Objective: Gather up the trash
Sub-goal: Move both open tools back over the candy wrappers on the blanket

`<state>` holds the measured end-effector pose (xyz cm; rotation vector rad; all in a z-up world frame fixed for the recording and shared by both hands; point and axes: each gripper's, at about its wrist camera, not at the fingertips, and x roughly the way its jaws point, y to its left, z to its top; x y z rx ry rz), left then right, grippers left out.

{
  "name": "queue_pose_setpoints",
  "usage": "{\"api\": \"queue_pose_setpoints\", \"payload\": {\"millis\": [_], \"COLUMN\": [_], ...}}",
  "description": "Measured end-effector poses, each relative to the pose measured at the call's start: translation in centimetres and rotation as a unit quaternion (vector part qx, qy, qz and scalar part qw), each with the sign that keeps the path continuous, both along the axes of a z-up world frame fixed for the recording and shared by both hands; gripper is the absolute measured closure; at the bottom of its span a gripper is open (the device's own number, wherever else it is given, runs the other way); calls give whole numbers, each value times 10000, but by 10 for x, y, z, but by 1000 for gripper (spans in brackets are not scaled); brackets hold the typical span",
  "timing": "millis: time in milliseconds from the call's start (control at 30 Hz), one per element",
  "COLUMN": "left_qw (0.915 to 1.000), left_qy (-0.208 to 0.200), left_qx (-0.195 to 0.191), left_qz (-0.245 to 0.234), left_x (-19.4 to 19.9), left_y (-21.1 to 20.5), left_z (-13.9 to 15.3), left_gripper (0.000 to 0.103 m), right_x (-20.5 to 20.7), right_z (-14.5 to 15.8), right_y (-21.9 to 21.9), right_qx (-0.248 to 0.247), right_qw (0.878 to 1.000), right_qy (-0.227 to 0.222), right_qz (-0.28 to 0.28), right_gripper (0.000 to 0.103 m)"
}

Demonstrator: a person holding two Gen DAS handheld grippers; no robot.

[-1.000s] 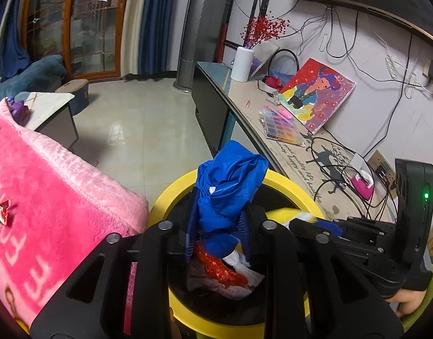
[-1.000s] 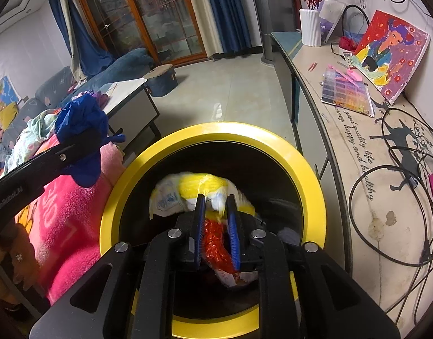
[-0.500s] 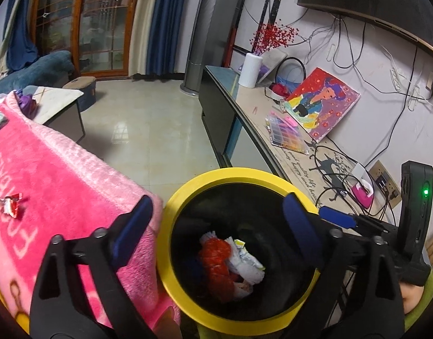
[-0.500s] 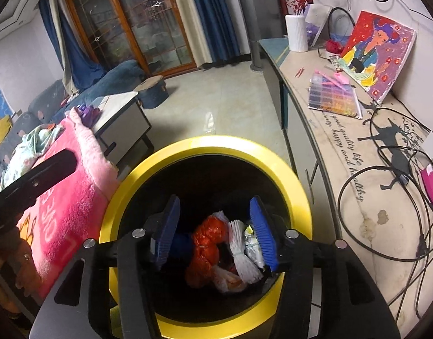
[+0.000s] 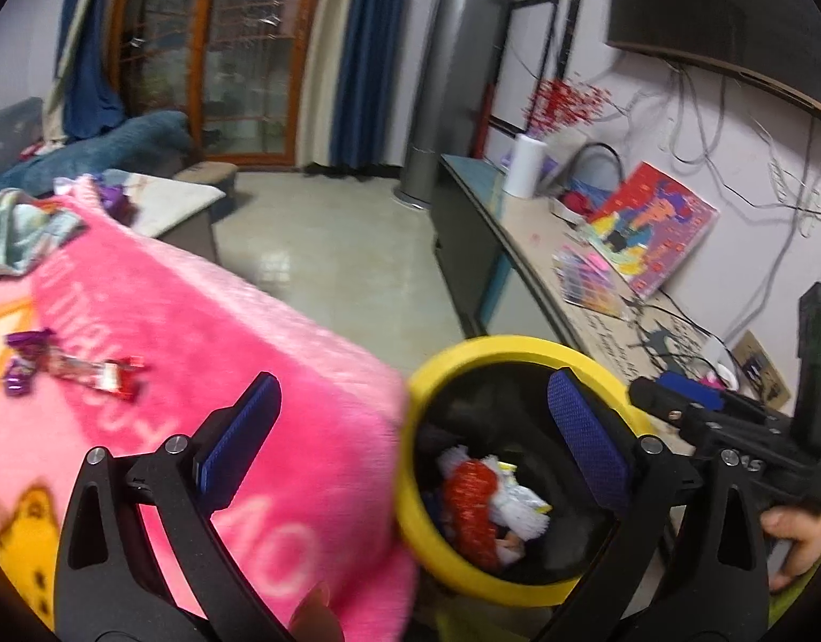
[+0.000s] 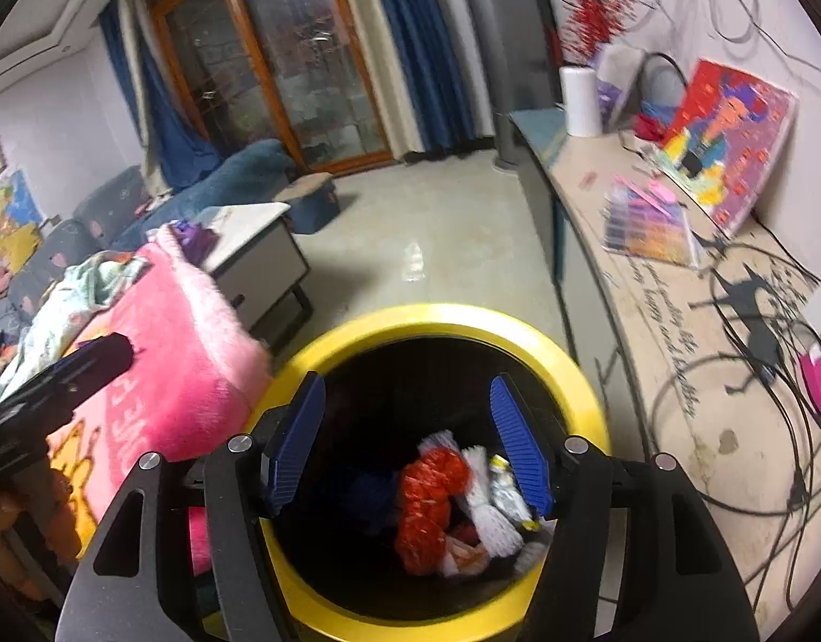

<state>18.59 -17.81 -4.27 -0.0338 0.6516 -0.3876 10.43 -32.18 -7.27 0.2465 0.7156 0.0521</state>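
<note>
A yellow-rimmed black bin (image 5: 496, 348) (image 6: 442, 321) stands beside the pink blanket. It holds red, white and blue trash (image 5: 474, 503) (image 6: 432, 497). My left gripper (image 5: 410, 438) is open and empty, straddling the blanket edge and the bin's left rim. My right gripper (image 6: 408, 438) is open and empty above the bin mouth. Red and purple wrappers (image 5: 73, 369) lie on the pink blanket (image 5: 207, 353) to the left.
A long sideboard (image 6: 678, 289) with cables, a painting (image 6: 731, 139) and a colourful box runs along the right wall. A low white table (image 6: 250, 246) and a blue sofa stand behind the blanket. Tiled floor (image 6: 421, 235) lies between them.
Both grippers opened and dropped their trash into the bin: the blue bag from the left, the red wrapper from the right. The left gripper then swung left over the blanket.
</note>
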Motion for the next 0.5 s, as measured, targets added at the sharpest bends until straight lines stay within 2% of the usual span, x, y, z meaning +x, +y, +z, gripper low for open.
{"api": "queue_pose_setpoints", "payload": {"millis": [267,500], "left_qw": [9957,9850], "left_qy": [-176,-164], "left_qx": [35,117], "left_qz": [905,1711], "left_x": [11,25], "left_y": [77,153], "left_z": [6,7], "left_gripper": [11,11], "right_x": [27,60], "right_z": [22,25], "right_y": [77,163], "right_qx": [-159,-291], "right_qw": [9946,9793], "right_qy": [-225,-139], "right_qz": [1003,1998], "right_gripper": [41,41]}}
